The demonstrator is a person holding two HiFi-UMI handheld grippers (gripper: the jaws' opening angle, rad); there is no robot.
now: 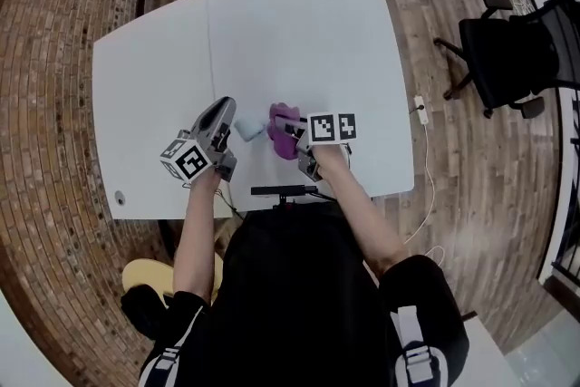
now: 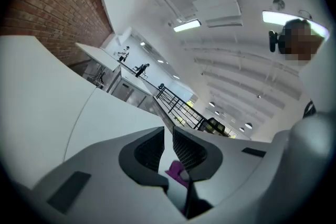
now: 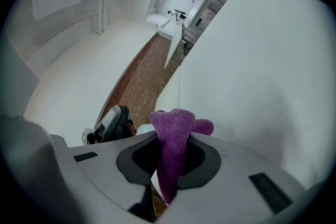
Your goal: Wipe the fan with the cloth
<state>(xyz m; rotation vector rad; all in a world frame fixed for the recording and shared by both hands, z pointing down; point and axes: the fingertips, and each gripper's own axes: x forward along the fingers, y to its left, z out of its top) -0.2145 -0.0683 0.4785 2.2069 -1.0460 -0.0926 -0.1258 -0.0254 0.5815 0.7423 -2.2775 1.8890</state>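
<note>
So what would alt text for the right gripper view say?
Two grey fingers of the right gripper pinch a purple cloth, which sticks up close to the camera. Beyond lie a white table and a strip of brick floor.

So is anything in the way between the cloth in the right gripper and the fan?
Nothing visible does. The purple cloth, clamped in the right gripper, sits close beside the small pale fan next to the left gripper. At most a sliver of bare white table shows between them.
</note>
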